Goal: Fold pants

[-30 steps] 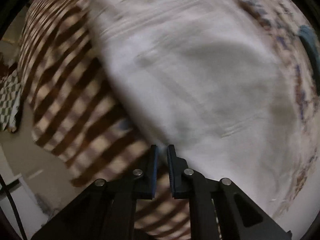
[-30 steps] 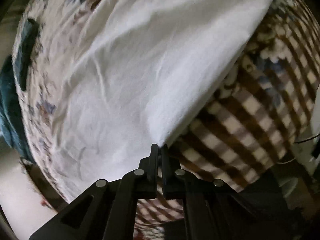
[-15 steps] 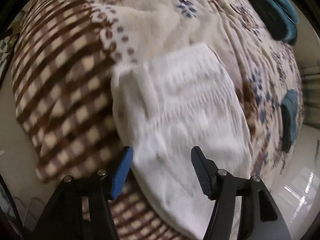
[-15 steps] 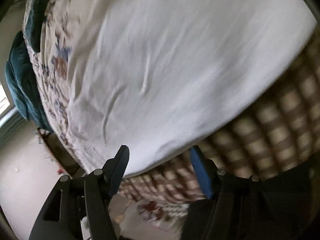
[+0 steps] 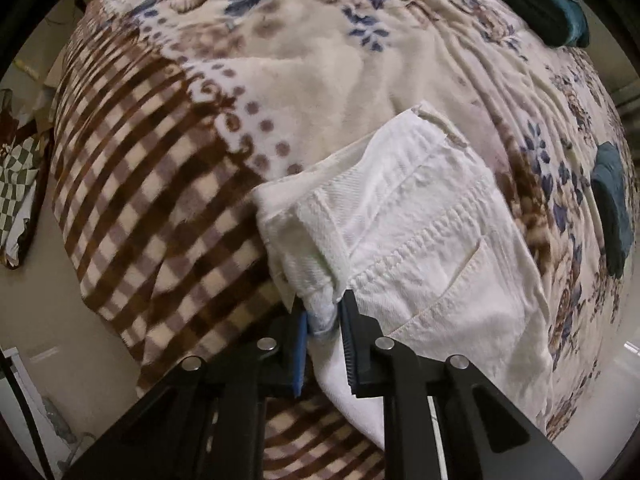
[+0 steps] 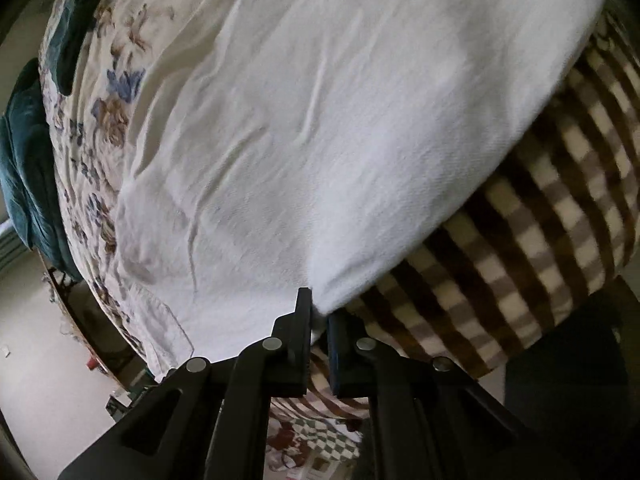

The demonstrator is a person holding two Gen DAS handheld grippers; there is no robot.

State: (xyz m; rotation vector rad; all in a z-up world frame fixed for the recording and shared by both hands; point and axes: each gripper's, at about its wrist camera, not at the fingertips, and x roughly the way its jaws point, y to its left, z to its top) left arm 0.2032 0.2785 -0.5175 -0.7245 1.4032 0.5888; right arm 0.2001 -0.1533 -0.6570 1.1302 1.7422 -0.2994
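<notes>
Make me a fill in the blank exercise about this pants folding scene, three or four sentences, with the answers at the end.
1. The pants are ____ in color.
2. The left gripper has its jaws shut on a bunched edge of the ____.
3. The pants lie on a blanket whose near part has a brown ____ pattern.
4. The right gripper pinches a ____ of the pants between its jaws.

Missing words: white; pants; checked; corner
</notes>
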